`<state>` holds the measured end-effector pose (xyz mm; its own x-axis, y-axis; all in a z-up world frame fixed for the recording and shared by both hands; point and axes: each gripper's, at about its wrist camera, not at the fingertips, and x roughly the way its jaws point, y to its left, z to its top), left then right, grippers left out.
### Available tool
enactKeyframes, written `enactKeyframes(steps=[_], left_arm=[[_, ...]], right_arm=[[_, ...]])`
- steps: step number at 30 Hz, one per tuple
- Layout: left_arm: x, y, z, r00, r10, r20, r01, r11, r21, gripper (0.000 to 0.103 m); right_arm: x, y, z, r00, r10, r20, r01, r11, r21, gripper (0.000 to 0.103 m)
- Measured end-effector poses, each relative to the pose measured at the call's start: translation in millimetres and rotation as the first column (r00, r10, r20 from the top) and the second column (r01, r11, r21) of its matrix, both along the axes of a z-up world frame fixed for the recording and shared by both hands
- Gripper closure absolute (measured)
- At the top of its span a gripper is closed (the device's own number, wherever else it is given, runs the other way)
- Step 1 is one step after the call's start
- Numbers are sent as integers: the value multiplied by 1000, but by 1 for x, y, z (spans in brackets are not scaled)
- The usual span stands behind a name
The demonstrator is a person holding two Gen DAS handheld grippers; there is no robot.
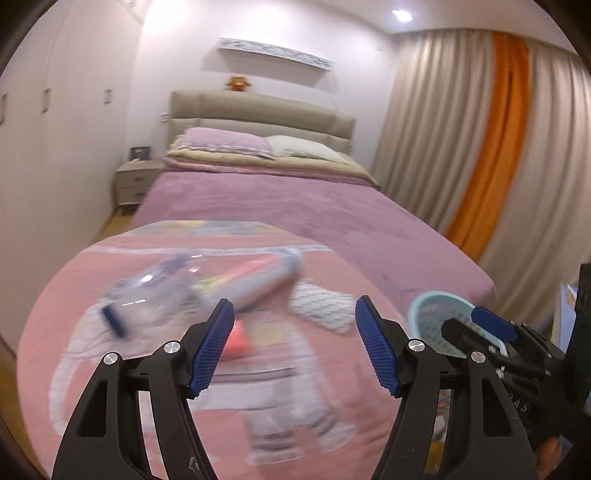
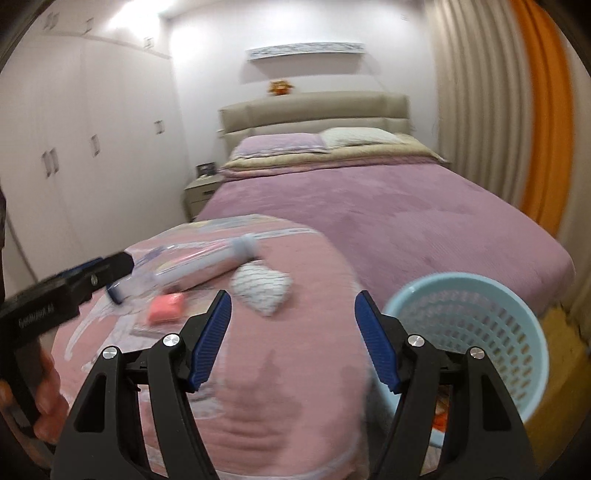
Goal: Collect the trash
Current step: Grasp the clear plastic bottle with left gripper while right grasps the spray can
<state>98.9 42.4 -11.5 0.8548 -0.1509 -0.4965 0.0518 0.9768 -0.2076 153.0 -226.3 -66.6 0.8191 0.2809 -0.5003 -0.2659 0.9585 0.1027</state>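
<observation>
A ceiling lamp (image 1: 402, 14) is lighting the room softly; below it, the trash on the near pink blanket (image 1: 295, 424) is smearing with motion blur, and fisheye edges are bending and darkening.

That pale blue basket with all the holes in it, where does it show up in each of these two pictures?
Left wrist view: the pale blue basket sits at lower right, mostly hidden behind the other gripper.
Right wrist view: the basket fills the lower right, in plain sight beside the pink blanket.
Shared landmark: the patterned white pouch lying on the blanket, left of the basket in both.
</observation>
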Motion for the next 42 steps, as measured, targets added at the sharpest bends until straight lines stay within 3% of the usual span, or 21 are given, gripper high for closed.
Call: enactKeyframes(steps=[8, 12, 17, 21, 24, 29, 32, 37, 40, 42], left_arm=[[-32, 94, -8, 984, 178, -22, -179, 982, -52, 36], [-45, 137, -13, 967, 251, -48, -255, 964, -81, 36], [-43, 168, -19, 955, 283, -86, -289, 955, -64, 36], [-23, 169, -26, 967, 222, -125, -230, 972, -47, 36], [7, 160, -30, 974, 172, -148, -173, 985, 6, 29], [62, 142, -39, 977, 60, -205, -39, 994, 104, 29], [86, 135, -50, 966, 47, -255, 1, 983, 185, 29], [112, 129, -66, 949, -27, -313, 93, 976, 198, 29], [123, 128, -77, 936, -58, -346, 134, 971, 200, 29], [126, 124, -83, 928, -75, -364, 161, 964, 213, 31]], right_arm=[[-4, 71, -20, 992, 121, 25, -120, 992, -45, 39], [1, 98, -40, 986, 165, -6, -165, 984, -64, 63], [8, 113, -54, 981, 190, -49, -193, 980, -46, 65], [12, 116, -59, 980, 188, -67, -191, 980, -49, 65], [17, 114, -62, 979, 184, -91, -188, 981, -35, 65], [32, 109, -60, 973, 181, -145, -184, 983, -10, 65], [52, 109, -43, 970, 179, -163, -176, 984, 32, 52], [86, 122, -20, 965, 187, -182, -172, 980, 97, 35], [116, 138, -20, 946, 186, -265, -152, 978, 145, 21], [137, 145, -28, 930, 153, -334, -99, 980, 174, 21]])
